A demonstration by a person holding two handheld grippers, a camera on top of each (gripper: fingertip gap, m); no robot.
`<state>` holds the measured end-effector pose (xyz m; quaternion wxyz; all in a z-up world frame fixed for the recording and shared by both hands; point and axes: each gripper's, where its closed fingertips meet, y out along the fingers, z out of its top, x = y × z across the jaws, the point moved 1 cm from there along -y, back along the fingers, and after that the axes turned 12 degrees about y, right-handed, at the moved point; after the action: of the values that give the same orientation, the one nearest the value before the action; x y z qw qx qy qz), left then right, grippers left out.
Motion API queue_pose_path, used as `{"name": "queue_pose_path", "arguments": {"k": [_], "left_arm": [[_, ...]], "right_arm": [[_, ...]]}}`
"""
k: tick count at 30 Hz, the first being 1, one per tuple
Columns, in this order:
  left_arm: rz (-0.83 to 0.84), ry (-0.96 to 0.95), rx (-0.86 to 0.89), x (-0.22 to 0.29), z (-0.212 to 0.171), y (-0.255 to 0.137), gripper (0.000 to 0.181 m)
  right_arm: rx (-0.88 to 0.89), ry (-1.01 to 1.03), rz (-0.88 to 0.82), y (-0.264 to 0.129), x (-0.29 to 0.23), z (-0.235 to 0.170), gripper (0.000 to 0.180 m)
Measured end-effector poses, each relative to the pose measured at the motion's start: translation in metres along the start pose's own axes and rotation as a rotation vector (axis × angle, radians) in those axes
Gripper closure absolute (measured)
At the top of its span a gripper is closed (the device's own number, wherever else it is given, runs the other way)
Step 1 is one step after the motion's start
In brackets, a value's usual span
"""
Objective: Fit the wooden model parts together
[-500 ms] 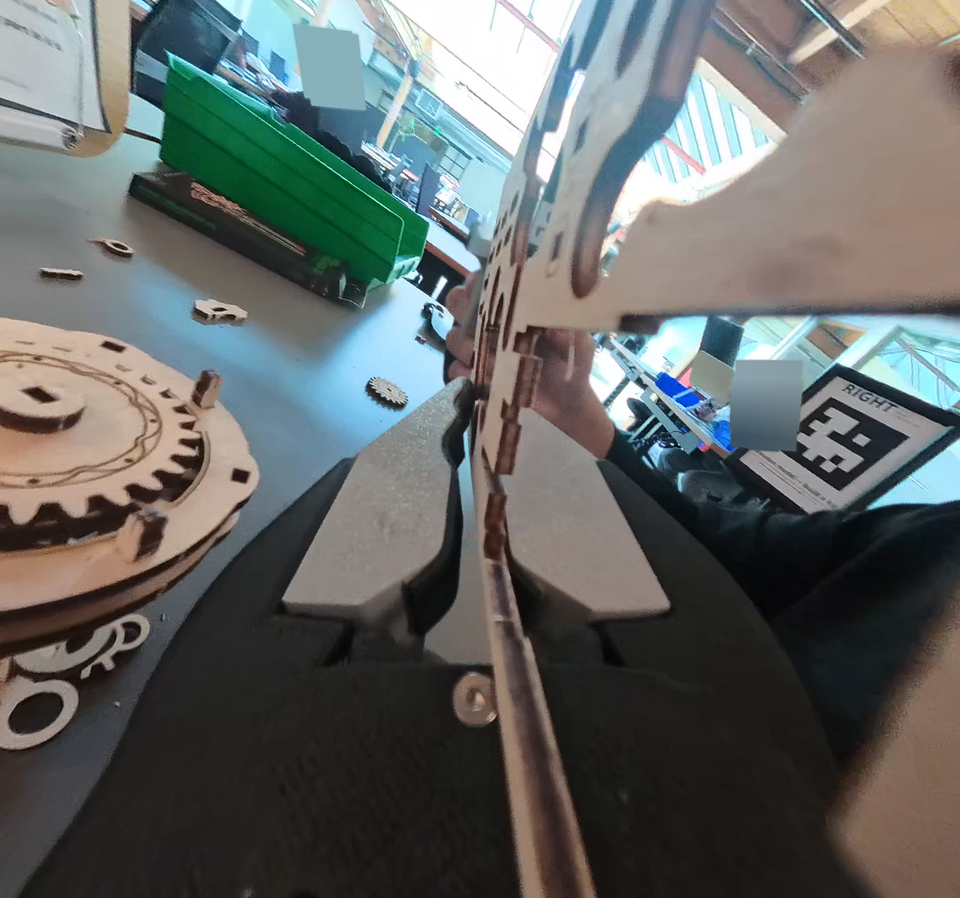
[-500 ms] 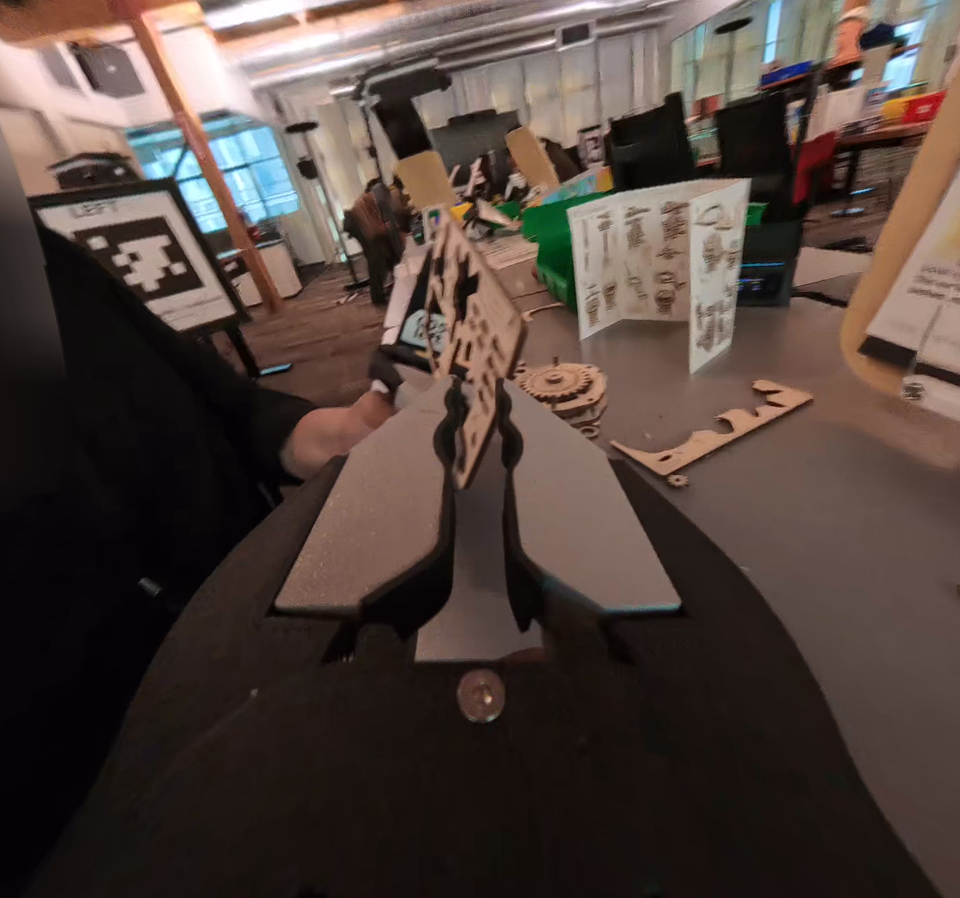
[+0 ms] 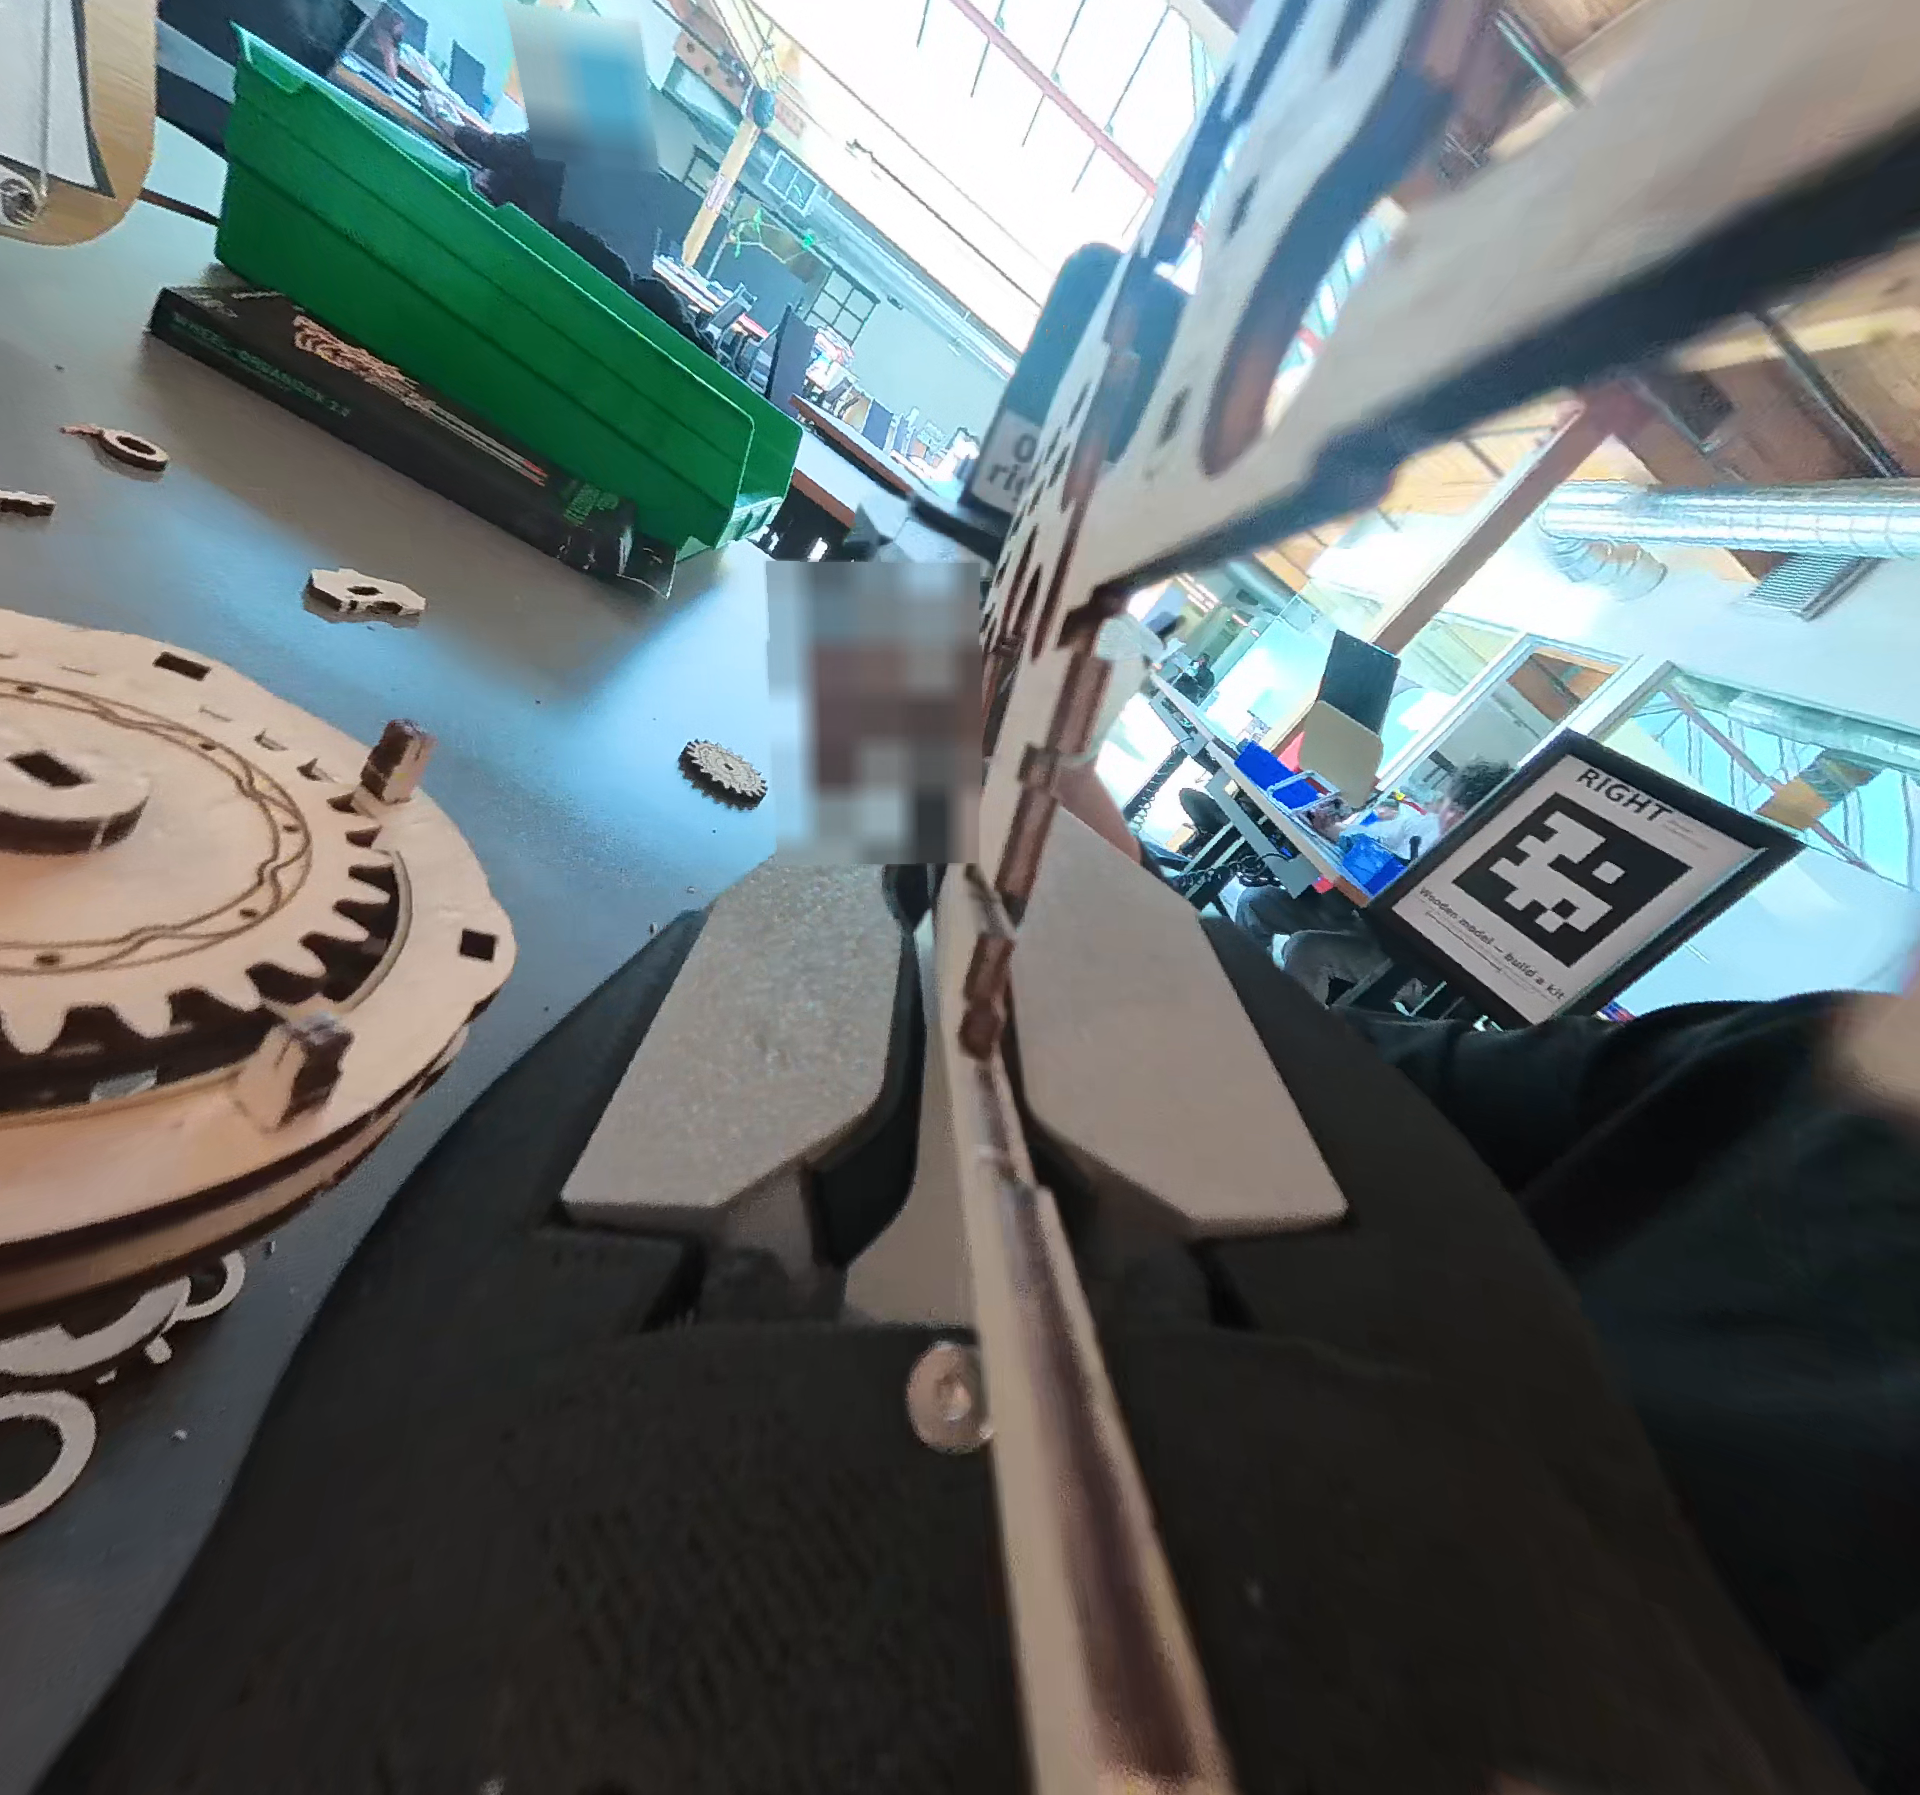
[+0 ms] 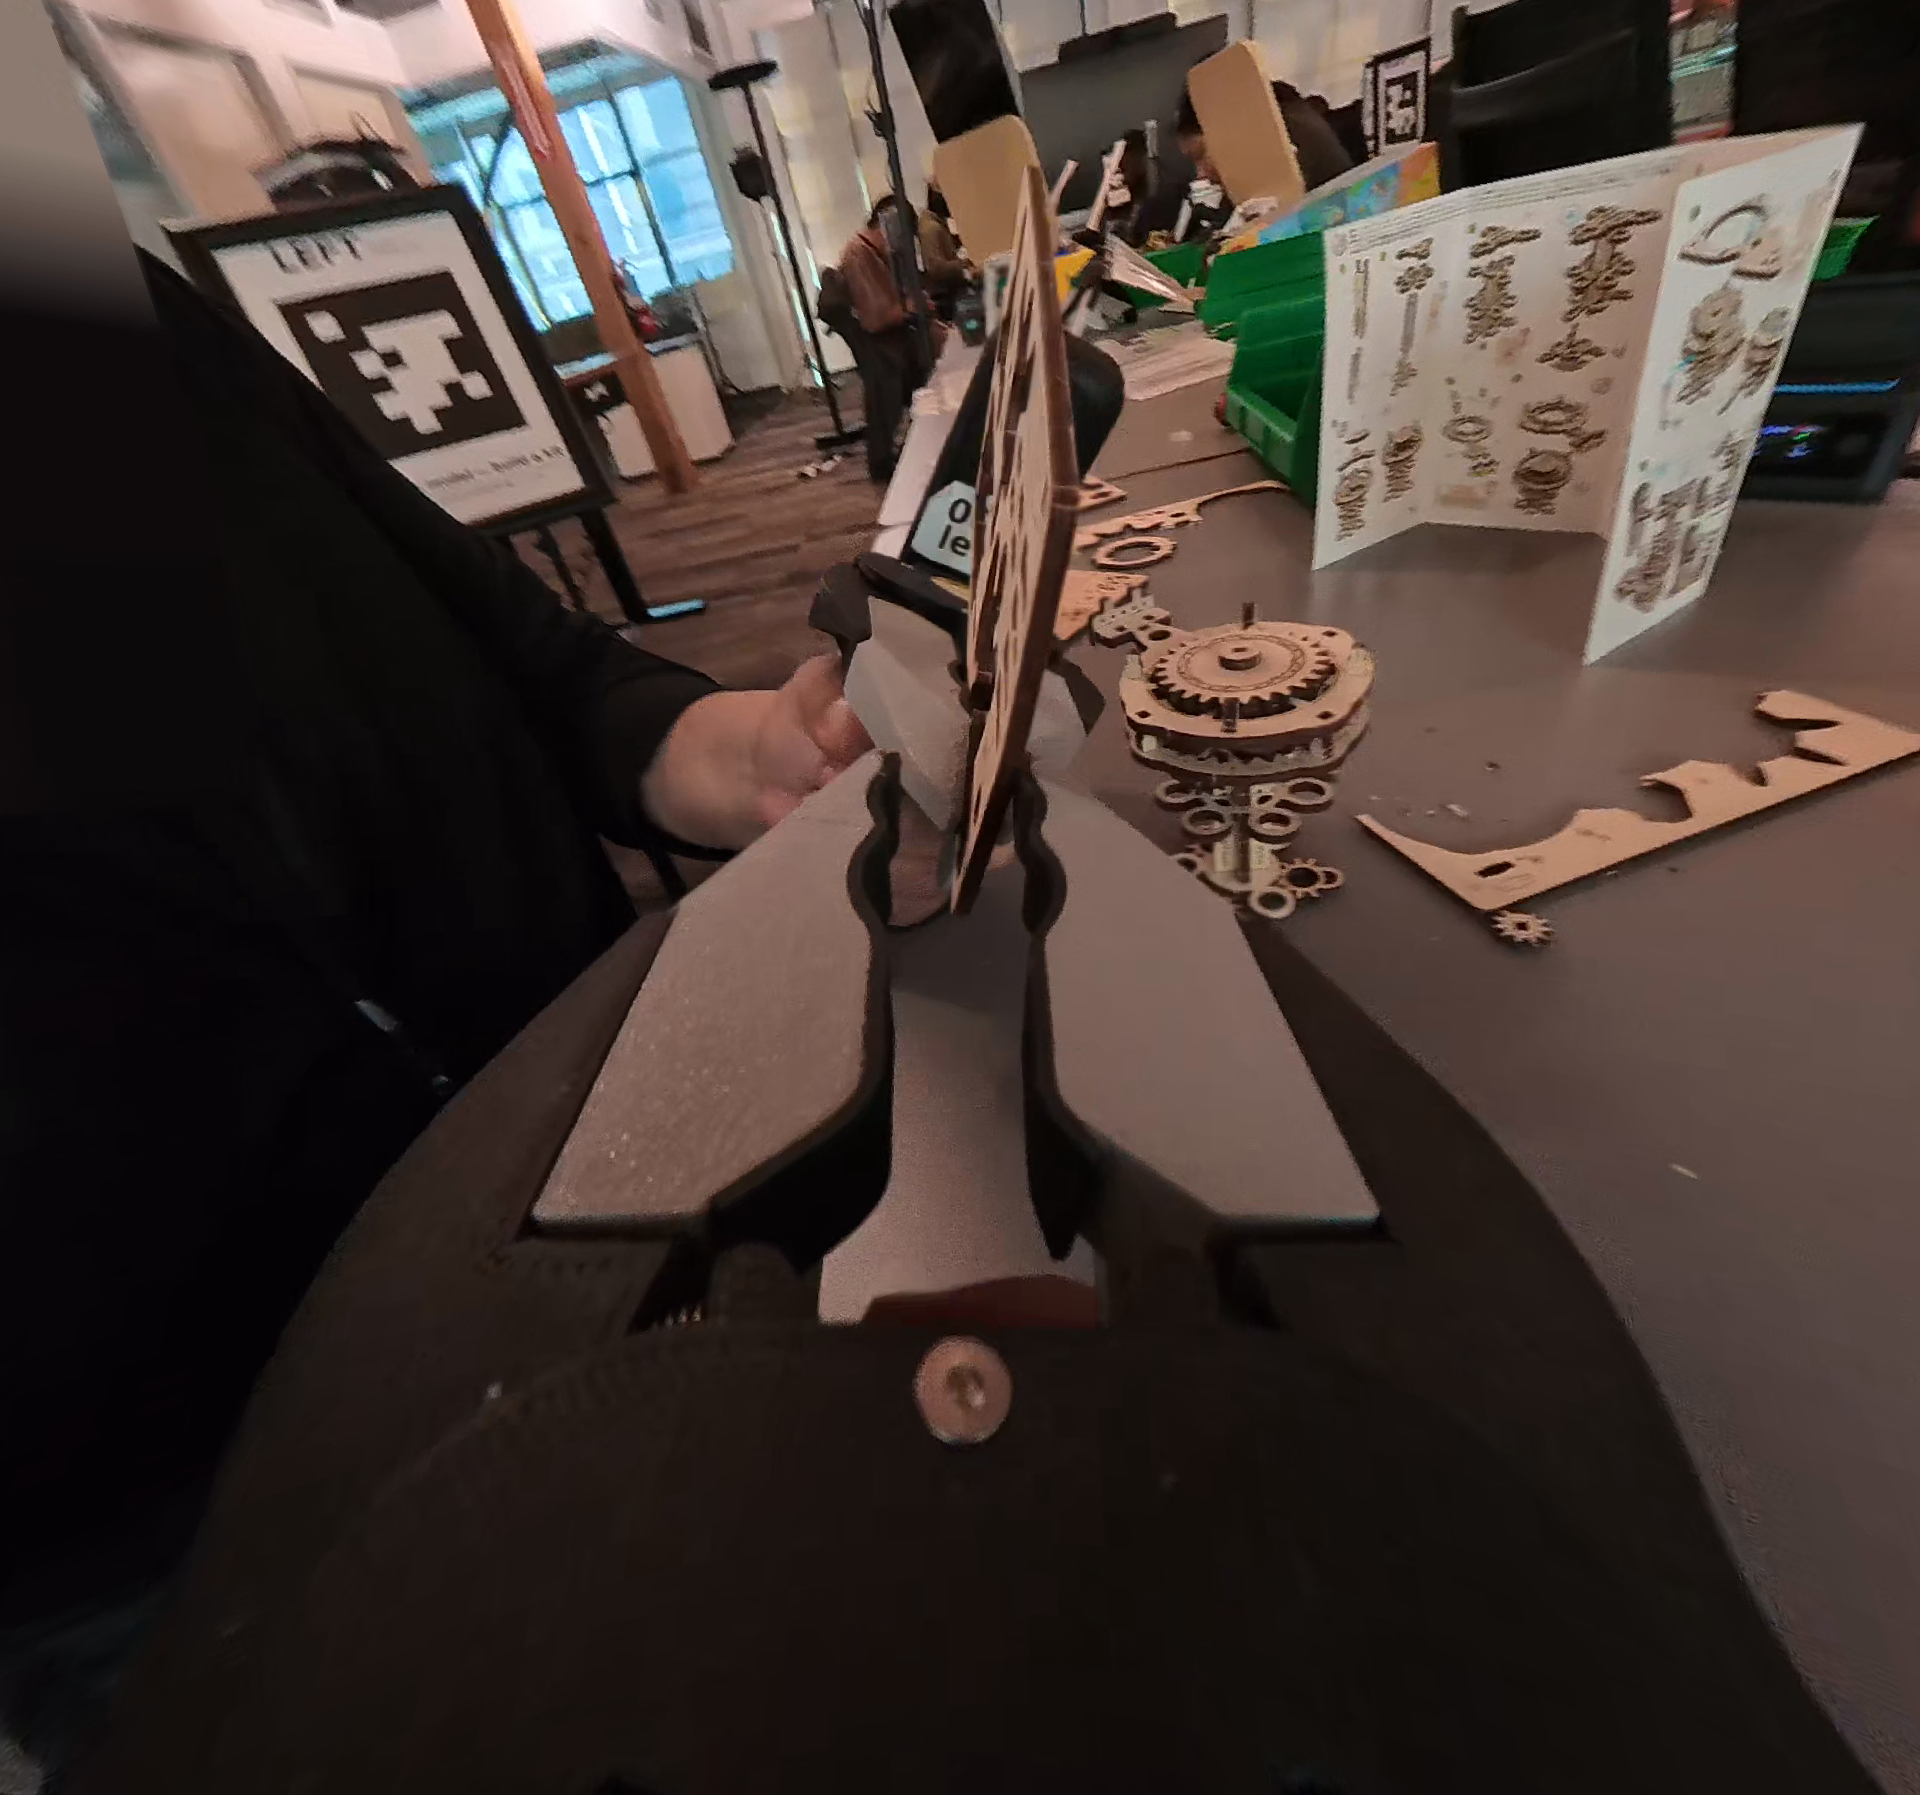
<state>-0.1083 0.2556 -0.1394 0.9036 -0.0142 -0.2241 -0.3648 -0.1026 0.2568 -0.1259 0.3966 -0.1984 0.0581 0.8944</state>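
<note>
A thin wooden parts sheet (image 3: 1023,1049) with cut-out holes stands edge-on between the fingers of my left gripper (image 3: 966,872), which is shut on it. Its upper part fills the top right of the left wrist view. In the right wrist view the same sheet (image 4: 1013,540) stands nearly edge-on, held by the left gripper (image 4: 982,737) and a hand (image 4: 758,769). My right gripper (image 4: 961,810) is open, with the sheet's lower corner between its fingertips, close to the right finger. A round wooden gear assembly (image 4: 1242,696) stands on the grey table; it also shows in the left wrist view (image 3: 208,914).
A leftover wooden strip (image 4: 1621,810) and a small gear (image 4: 1520,930) lie to the right. A folded instruction leaflet (image 4: 1507,374) stands behind, with green bins (image 3: 468,291) and a dark box (image 3: 395,426). Loose wooden pieces (image 3: 364,592) and a small gear (image 3: 724,774) lie on the table. Left and right tips are no more than a few centimetres apart. From either gripper's tips it is about 20 cm to the small gear (image 4: 1520,930).
The sheet has turned from angled to nearly edge-on in the right wrist view. The right gripper's view has tilted down, so more of the table shows. The left gripper still holds the sheet.
</note>
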Motion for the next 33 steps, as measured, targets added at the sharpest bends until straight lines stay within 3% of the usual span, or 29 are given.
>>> {"name": "queue_pose_path", "arguments": {"k": [2, 7, 12, 17, 19, 22, 33], "left_arm": [[0.014, 0.002, 0.000, -0.002, 0.000, 0.000, 0.180], [0.015, -0.022, 0.029, -0.004, 0.004, -0.003, 0.179], [0.011, -0.032, 0.029, -0.005, 0.004, -0.002, 0.180], [-0.033, -0.068, 0.035, -0.002, 0.005, -0.003, 0.180], [-0.021, -0.060, 0.033, -0.003, 0.004, -0.002, 0.179], [0.001, -0.056, 0.030, -0.005, 0.004, -0.002, 0.179], [0.063, -0.034, 0.038, -0.011, 0.005, -0.004, 0.180]], "right_arm": [[0.014, 0.047, 0.023, -0.002, 0.003, -0.001, 0.160], [0.078, 0.009, -0.053, -0.014, 0.012, 0.004, 0.179], [0.075, -0.076, -0.130, -0.011, 0.012, 0.004, 0.177], [0.107, 0.136, 0.040, -0.010, 0.007, 0.004, 0.176], [0.093, 0.109, 0.020, -0.008, 0.010, 0.002, 0.178], [0.030, 0.061, -0.023, 0.001, 0.011, -0.008, 0.166], [0.009, 0.005, -0.225, -0.005, 0.020, -0.002, 0.177]]}}
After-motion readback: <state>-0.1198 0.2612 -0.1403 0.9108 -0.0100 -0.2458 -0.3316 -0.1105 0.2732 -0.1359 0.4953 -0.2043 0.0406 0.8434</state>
